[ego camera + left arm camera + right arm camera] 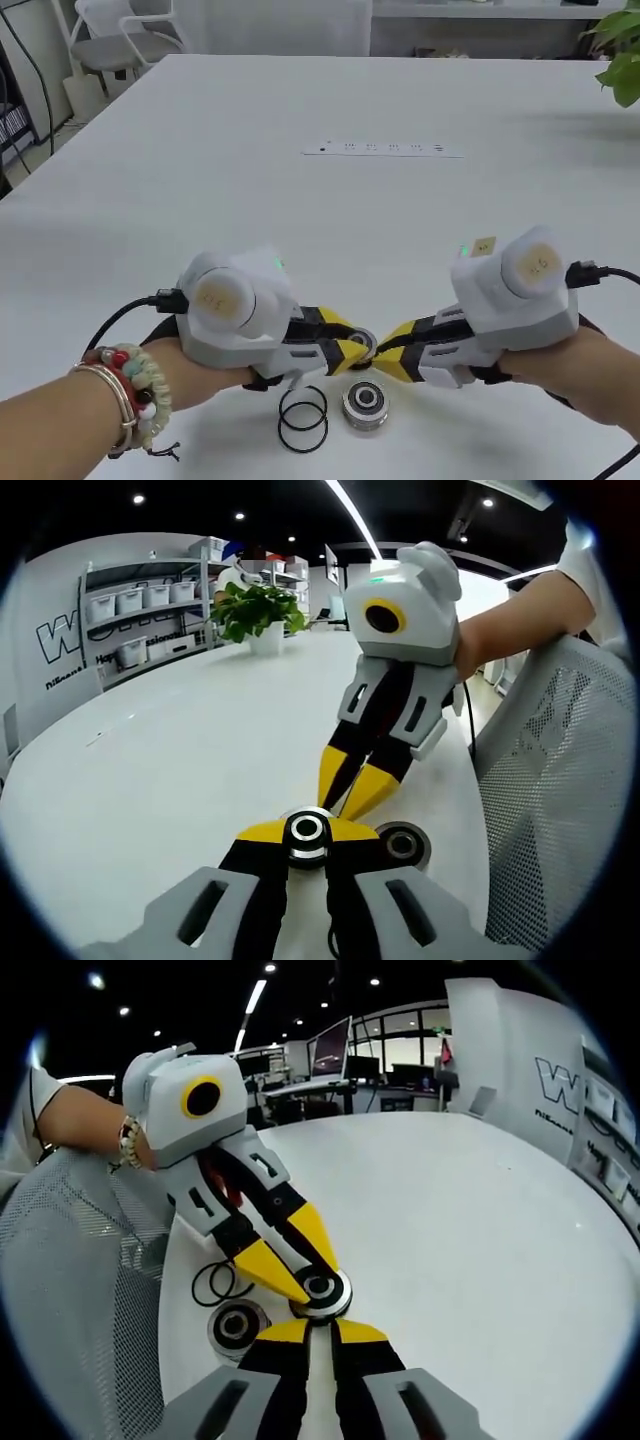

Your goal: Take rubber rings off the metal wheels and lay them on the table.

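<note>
My left gripper (352,347) is shut on a small metal wheel (362,342) and holds it just above the table. In the left gripper view the wheel (307,830) sits between the yellow fingertips. My right gripper (382,352) meets it from the right, its tips pinched together at the wheel's rim, where a dark rubber ring (337,1305) runs. A second metal wheel (365,403) stands on the table just below the grippers. Two loose black rubber rings (303,416) lie overlapping to its left.
The white table (330,220) stretches far ahead, with a flush socket strip (384,149) in its middle. A green plant (622,60) stands at the far right edge and a chair (120,35) at the far left. A mesh chair back (560,800) is close by.
</note>
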The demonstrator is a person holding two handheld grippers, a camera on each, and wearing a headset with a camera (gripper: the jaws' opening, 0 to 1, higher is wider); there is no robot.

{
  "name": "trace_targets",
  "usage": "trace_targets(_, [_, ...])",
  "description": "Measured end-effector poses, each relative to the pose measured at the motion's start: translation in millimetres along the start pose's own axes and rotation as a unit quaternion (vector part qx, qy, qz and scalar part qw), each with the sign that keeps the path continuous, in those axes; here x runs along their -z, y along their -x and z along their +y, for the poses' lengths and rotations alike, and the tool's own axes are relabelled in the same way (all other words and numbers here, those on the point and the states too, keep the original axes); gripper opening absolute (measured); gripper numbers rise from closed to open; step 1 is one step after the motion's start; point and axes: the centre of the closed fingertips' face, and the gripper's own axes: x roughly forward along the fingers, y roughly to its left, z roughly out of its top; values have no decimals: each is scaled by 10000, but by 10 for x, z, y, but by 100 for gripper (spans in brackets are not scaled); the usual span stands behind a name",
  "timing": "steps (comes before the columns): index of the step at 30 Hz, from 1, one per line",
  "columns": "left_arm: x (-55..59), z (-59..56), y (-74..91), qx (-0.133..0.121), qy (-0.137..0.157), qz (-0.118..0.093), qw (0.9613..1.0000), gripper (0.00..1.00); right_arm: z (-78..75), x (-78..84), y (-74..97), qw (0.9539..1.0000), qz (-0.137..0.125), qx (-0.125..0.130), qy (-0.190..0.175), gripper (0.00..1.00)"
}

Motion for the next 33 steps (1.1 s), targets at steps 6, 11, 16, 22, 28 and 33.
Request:
trace_targets(6, [5, 17, 2, -18, 9, 7, 10000, 9, -21, -16, 3, 10000, 21, 69, 22, 0])
trace_targets(11, [5, 22, -3, -13, -1, 12, 10000, 9, -21, -13, -10, 9999, 80, 121, -7, 0])
trace_targets(16, [5, 20, -4, 5, -17, 5, 10000, 9, 27, -13, -2, 10000, 42, 24, -19, 1])
trace_targets(22, [3, 22, -5, 11, -15, 4, 10000, 9, -25, -20, 1, 9998, 21, 167, -86, 12])
trace_targets(28, [5, 21, -5, 22, -16, 2, 10000, 9, 19, -2, -56, 9999, 16, 102, -117, 24])
trace_targets(33, [5, 21, -4, 24, -20, -1, 10000, 9, 13, -39, -90, 9998, -69, 146, -82, 25])
